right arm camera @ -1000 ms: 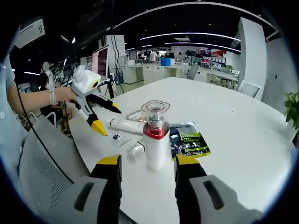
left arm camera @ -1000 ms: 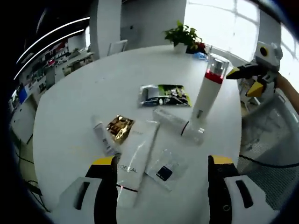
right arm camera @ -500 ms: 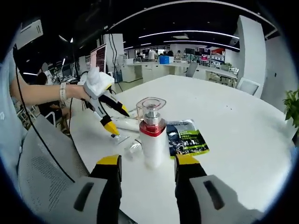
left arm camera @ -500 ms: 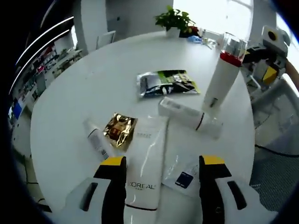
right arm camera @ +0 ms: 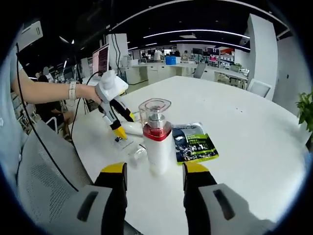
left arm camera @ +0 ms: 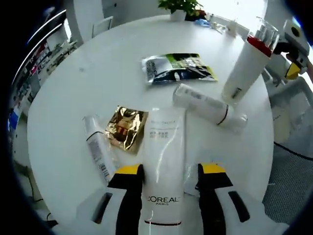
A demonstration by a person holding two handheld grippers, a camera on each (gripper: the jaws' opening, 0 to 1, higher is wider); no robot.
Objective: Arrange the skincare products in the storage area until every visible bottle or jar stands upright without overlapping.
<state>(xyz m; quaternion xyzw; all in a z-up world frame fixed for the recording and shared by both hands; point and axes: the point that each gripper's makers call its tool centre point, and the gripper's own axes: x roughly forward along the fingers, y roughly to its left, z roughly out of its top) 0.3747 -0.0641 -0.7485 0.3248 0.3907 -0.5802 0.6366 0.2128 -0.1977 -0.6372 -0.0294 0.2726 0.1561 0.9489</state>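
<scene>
We see the left gripper (left arm camera: 167,172) with its 2 jaws apart, straddling the lying white plastic tube (left arm camera: 163,161) printed "L'OREAL PARIS"; contact cannot be told. The right gripper (right arm camera: 154,171) is open, empty, just before the upright white pump bottle with red collar and clear cap (right arm camera: 157,138). Bare round white table (right arm camera: 244,127) lies beyond the green-black sachet (right arm camera: 195,146).
</scene>
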